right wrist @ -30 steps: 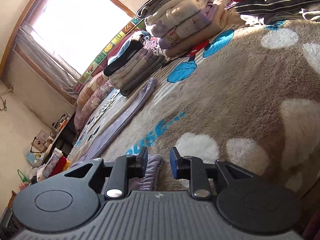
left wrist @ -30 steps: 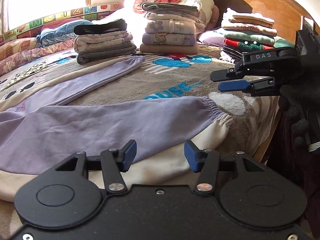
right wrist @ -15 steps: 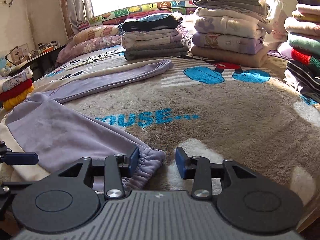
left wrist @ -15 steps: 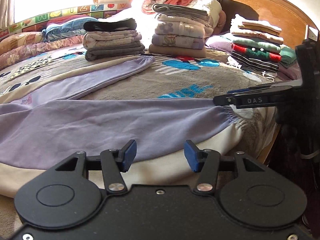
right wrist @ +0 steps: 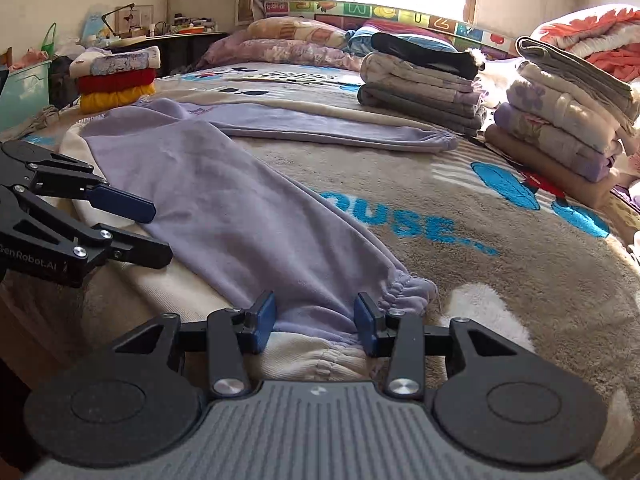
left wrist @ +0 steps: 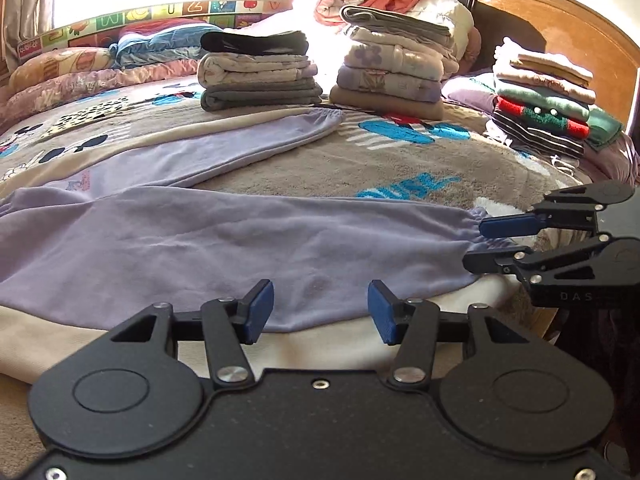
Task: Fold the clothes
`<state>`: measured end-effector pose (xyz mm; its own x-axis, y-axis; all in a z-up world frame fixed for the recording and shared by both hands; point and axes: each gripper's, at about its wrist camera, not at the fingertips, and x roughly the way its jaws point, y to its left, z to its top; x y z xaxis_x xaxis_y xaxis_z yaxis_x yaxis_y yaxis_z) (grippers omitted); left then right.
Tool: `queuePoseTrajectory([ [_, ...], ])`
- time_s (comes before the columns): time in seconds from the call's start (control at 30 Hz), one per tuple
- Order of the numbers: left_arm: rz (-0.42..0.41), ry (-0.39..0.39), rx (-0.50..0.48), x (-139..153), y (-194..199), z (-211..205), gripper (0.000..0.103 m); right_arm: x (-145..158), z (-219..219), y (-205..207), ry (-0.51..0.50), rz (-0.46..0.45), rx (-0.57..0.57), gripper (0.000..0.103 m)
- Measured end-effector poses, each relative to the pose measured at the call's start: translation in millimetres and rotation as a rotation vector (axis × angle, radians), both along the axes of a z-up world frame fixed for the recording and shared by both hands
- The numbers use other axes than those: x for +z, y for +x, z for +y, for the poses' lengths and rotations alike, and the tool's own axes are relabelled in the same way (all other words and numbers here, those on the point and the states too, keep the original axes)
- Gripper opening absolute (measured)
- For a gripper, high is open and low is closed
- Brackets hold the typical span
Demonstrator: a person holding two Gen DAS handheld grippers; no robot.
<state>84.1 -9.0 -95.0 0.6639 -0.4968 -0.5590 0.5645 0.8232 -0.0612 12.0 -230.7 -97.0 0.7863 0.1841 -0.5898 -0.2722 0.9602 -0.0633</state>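
Observation:
Lavender trousers with a cream underside (left wrist: 240,240) lie flat on the bed, legs spread. The near leg (right wrist: 248,216) runs along the bed's front edge and ends in a gathered cuff (right wrist: 404,292). The far leg (left wrist: 224,152) points toward the folded stacks. My left gripper (left wrist: 320,304) is open at the near leg's lower edge, about mid-leg, with fabric just ahead of its pads. My right gripper (right wrist: 316,320) is open at the cuff end, with the cuff's near edge between its fingers. Each gripper shows in the other's view: right gripper (left wrist: 492,244), left gripper (right wrist: 156,232).
Folded stacks stand at the back of the bed: a grey and black one (left wrist: 260,76), a floral one (left wrist: 392,76), a striped and green one (left wrist: 540,108). A red and yellow stack (right wrist: 116,80) sits far left. The wooden headboard (left wrist: 560,32) rises behind them.
My right gripper swung level, came down to the near leg's cuff and spread its fingers wider. My left gripper moved slightly closer to the leg and stayed open.

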Motion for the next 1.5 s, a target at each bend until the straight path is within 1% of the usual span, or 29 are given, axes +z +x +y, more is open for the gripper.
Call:
queuePoseTrajectory([
  [0.03, 0.012, -0.02, 0.025, 1.2, 4.2, 6.7, 0.051, 4.4, 1.9, -5.7, -0.021, -0.024, -0.003, 0.039],
  [0.1, 0.037, -0.06, 0.074, 3.6, 12.5, 20.2, 0.051, 9.3, 4.6, -18.4, -0.019, -0.099, 0.043, 0.04],
  [0.13, 0.05, -0.081, 0.098, 4.8, 16.7, 27.0, 0.051, 10.1, 8.1, -21.5, -0.02, -0.122, 0.067, 0.04],
  [0.17, 0.062, -0.101, 0.123, 6.1, 20.9, 33.7, 0.051, 9.1, 12.7, -21.7, -0.033, -0.125, 0.086, 0.041],
  [0.23, 0.087, -0.141, 0.172, 8.5, 29.3, 47.2, 0.051, 4.6, 12.6, -14.9, -0.029, -0.066, 0.078, 0.043],
  [0.3, 0.112, -0.181, 0.221, 10.9, 37.6, 60.7, 0.051, -0.2, 11.1, -7.3, -0.019, 0.001, 0.063, 0.044],
  [0.33, 0.126, -0.207, 0.255, 11.5, 41.7, 69.8, 0.051, 2.0, 10.1, -9.3, -0.019, -0.014, 0.063, 0.043],
  [0.4, 0.165, -0.304, 0.394, 7.6, 49.5, 105.5, 0.051, 10.0, 8.3, -16.9, -0.009, -0.078, 0.071, 0.043],
  [0.53, 0.241, -0.497, 0.667, -0.3, 64.0, 176.3, 0.051, 17.2, 12.0, -19.6, 0.02, -0.155, 0.092, 0.045],
  [0.6, 0.269, -0.595, 0.746, -4.6, 61.5, 203.6, 0.051, 8.0, 12.9, -12.2, 0.004, -0.093, 0.084, 0.047],
  [0.67, 0.231, -0.643, 0.75, 6.7, 56.2, 215.2, 0.052, -2.9, 13.6, -3.7, -0.016, -0.017, 0.072, 0.048],
  [0.7, 0.209, -0.661, 0.748, 12.6, 53.9, 220.3, 0.053, -3.1, 8.2, -3.0, 0.024, -0.006, 0.059, 0.048],
  [0.8, 0.141, -0.668, 0.737, 28.3, 57.6, 228.0, 0.053, 6.3, 2.6, -7.1, 0.061, -0.054, 0.058, 0.048],
  [0.87, 0.1, -0.646, 0.719, 36.7, 68.4, 229.9, 0.053, 13.2, 1.6, -7.7, 0.091, -0.09, 0.05, 0.048],
  [0.93, 0.065, -0.646, 0.704, 40.7, 82.3, 231.2, 0.053, 16.1, 4.8, -9.0, 0.088, -0.13, 0.058, 0.048],
  [0.97, 0.069, -0.655, 0.688, 38.5, 91.5, 232.3, 0.057, 14.9, 7.0, -7.7, 0.085, -0.126, 0.067, 0.048],
  [1.0, 0.099, -0.642, 0.693, 33.4, 100.8, 233.4, 0.063, 13.2, 9.2, -5.7, 0.082, -0.116, 0.075, 0.048],
  [1.03, 0.154, -0.588, 0.749, 26.1, 109.8, 234.7, 0.063, 10.1, 11.6, -3.0, 0.072, -0.097, 0.078, 0.048],
  [1.07, 0.202, -0.53, 0.817, 18.9, 115.6, 235.6, 0.062, 5.4, 14.3, 1.5, 0.06, -0.055, 0.082, 0.049],
  [1.1, 0.227, -0.494, 0.849, 10.8, 119.4, 236.1, 0.061, 1.3, 17.0, 5.6, 0.043, -0.016, 0.081, 0.049],
  [1.17, 0.203, -0.509, 0.825, 15.0, 121.3, 233.8, 0.061, 0.1, 19.1, 6.9, 0.032, 0.003, 0.075, 0.049],
  [1.23, 0.123, -0.447, 0.774, 30.0, 123.9, 222.7, 0.061, 4.9, 18.2, 7.0, 0.048, -0.003, 0.079, 0.049],
  [1.3, 0.01, -0.269, 0.73, 46.1, 128.7, 201.6, 0.061, 10.7, 18.6, 7.3, 0.064, -0.032, 0.08, 0.049],
  [1.37, -0.065, -0.126, 0.657, 52.5, 133.6, 182.1, 0.06, 13.9, 21.2, 8.8, 0.074, -0.061, 0.092, 0.049],
  [1.4, -0.074, -0.117, 0.61, 52.7, 135.1, 177.3, 0.053, 15.2, 23.8, 10.3, 0.076, -0.072, 0.105, 0.049],
  [1.47, -0.044, -0.156, 0.528, 50.7, 140.8, 174.1, 0.045, 17.8, 30.7, 13.1, 0.08, -0.089, 0.14, 0.049],
  [1.5, -0.027, -0.17, 0.488, 49.2, 144.0, 172.2, 0.045, 19.2, 35.2, 13.7, 0.082, -0.1, 0.165, 0.049],
])
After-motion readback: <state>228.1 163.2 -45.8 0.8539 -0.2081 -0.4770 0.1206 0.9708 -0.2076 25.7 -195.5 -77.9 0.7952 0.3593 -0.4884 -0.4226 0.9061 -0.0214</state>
